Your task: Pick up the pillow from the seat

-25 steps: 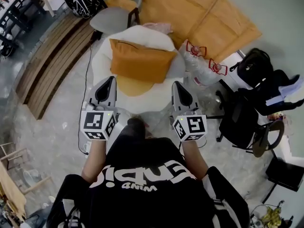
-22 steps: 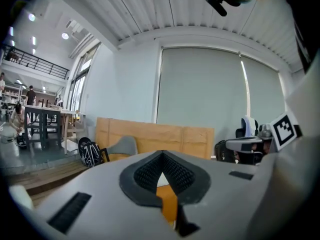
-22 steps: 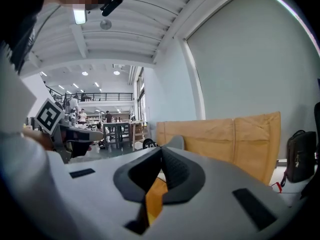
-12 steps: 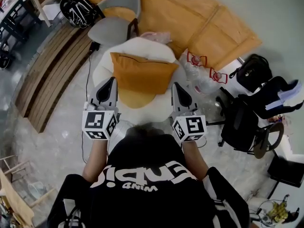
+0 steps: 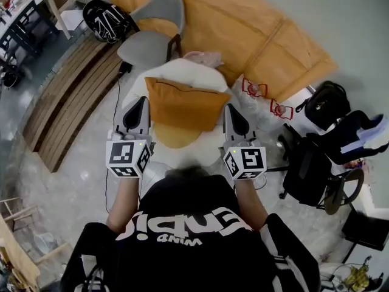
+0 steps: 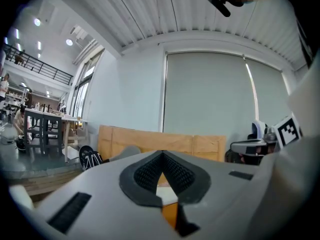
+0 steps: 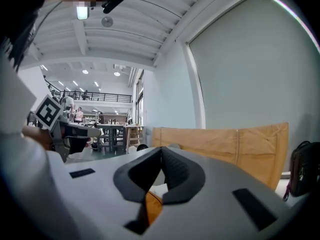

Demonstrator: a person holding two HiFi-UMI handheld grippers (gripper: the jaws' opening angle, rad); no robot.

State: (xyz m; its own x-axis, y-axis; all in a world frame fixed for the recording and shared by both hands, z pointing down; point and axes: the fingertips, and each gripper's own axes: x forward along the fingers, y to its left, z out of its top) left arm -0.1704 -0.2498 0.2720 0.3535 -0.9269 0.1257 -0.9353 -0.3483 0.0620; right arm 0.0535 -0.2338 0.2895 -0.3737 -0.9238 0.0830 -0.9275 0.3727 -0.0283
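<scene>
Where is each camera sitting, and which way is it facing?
Head view: on the person's head, facing steeply down at the orange pillow on the white seat; shows forearms, left tool, right tool.
Left gripper view: on the left tool, facing level past its shut jaws at the brown board; right tool's marker cube at right.
Right gripper view: on the right tool, facing level at that board; left tool's marker cube at left.
Shared: gripper views both catch board and pillow sliver.

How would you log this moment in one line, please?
phase: pre-grasp | left gripper: shut, empty | right gripper: shut, empty | pillow: on seat, not held
</scene>
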